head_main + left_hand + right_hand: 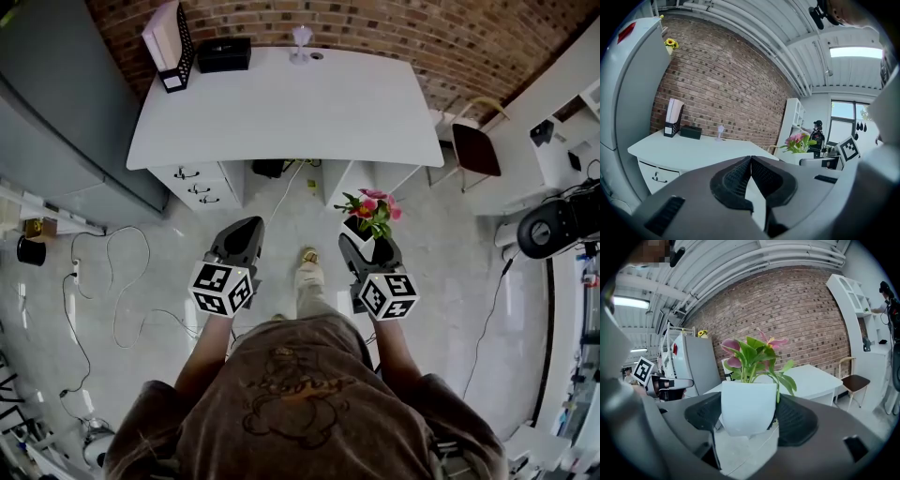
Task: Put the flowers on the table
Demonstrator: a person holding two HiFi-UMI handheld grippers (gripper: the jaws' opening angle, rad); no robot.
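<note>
A: Where are the flowers (751, 352)?
B: The right tool (749, 416) pinches their pot (748, 408), short of the worktop (281, 103). The left tool (751, 161) is pressed together, empty. Carry upright, lower gently.

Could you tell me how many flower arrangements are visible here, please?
2. A pink-flowered plant in a white pot is clamped between the right gripper's jaws, short of the table. A small yellow bunch sits atop the grey refrigerator. Others may be hidden.
</note>
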